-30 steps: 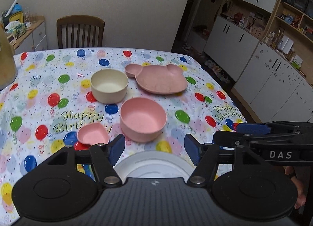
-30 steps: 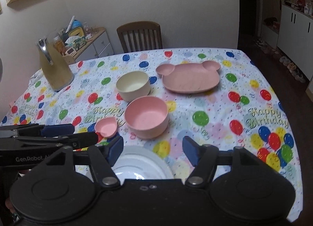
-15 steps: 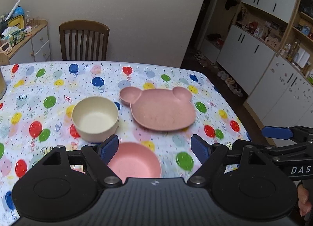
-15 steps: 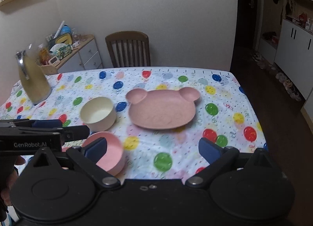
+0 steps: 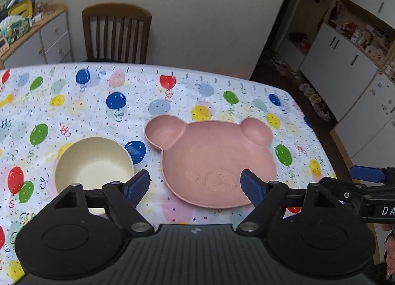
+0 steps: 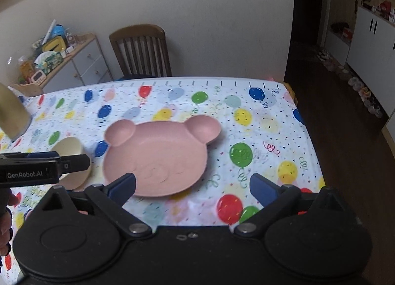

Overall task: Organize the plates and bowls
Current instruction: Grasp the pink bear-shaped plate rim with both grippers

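Observation:
A pink bear-shaped plate [image 5: 212, 159] lies on the balloon tablecloth [image 5: 98, 102]; it also shows in the right wrist view [image 6: 158, 154]. A cream bowl [image 5: 93, 166] stands just left of it, partly hidden in the right wrist view [image 6: 71, 148]. My left gripper [image 5: 196, 186] is open and empty, its fingers above the plate's near edge. My right gripper [image 6: 193, 187] is open and empty, near the plate's front right edge. Each gripper shows in the other's view, the right one [image 5: 370, 186] and the left one [image 6: 44, 166].
A wooden chair [image 5: 116, 35] stands at the far side of the table. A cabinet with clutter [image 6: 61, 62] is at the far left. A tan jug [image 6: 9, 114] stands at the table's left. White cupboards [image 5: 345, 62] line the right wall.
Both grippers have moved forward over the table to the bear plate. The pink bowl, the small heart dish and the white plate have dropped out of view below.

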{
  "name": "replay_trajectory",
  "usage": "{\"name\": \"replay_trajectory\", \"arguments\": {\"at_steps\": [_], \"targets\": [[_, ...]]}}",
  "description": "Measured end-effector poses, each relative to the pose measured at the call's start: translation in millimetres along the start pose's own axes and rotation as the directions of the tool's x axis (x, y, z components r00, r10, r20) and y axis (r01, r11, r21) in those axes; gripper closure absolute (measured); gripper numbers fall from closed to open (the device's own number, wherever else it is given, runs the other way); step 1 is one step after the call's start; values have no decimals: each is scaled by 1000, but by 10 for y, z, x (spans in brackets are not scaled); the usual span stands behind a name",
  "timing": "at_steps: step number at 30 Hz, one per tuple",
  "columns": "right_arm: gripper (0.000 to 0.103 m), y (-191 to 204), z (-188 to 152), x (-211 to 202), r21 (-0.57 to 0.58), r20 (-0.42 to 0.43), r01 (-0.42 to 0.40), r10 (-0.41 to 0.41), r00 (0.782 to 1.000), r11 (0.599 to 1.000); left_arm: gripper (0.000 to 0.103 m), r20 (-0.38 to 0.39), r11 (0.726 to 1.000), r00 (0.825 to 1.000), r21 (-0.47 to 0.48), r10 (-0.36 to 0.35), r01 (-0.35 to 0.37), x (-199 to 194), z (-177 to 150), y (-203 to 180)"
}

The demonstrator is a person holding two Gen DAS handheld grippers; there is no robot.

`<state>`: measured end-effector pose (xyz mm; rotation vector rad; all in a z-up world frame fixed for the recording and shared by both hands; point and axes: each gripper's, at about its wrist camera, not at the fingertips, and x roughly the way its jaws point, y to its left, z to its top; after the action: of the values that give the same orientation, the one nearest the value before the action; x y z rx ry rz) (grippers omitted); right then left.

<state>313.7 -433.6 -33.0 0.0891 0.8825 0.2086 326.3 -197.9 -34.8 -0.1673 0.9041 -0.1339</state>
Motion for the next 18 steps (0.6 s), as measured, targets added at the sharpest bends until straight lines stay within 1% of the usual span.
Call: {"name": "replay_trajectory", "arguments": {"at_steps": [4, 12, 18], "targets": [[6, -115, 103, 268, 12, -37, -8, 9, 999, 1000, 22, -40, 999, 999, -52, -4, 2, 260, 108, 59], [8, -183, 250, 751, 16, -100, -30, 32, 995, 999, 22, -102, 996, 994, -74, 44, -52, 687, 202, 128], [19, -242, 291, 1071, 48, -148, -36, 43, 988, 998, 23, -123, 993, 990, -85, 72, -83, 895, 208, 166]]}}
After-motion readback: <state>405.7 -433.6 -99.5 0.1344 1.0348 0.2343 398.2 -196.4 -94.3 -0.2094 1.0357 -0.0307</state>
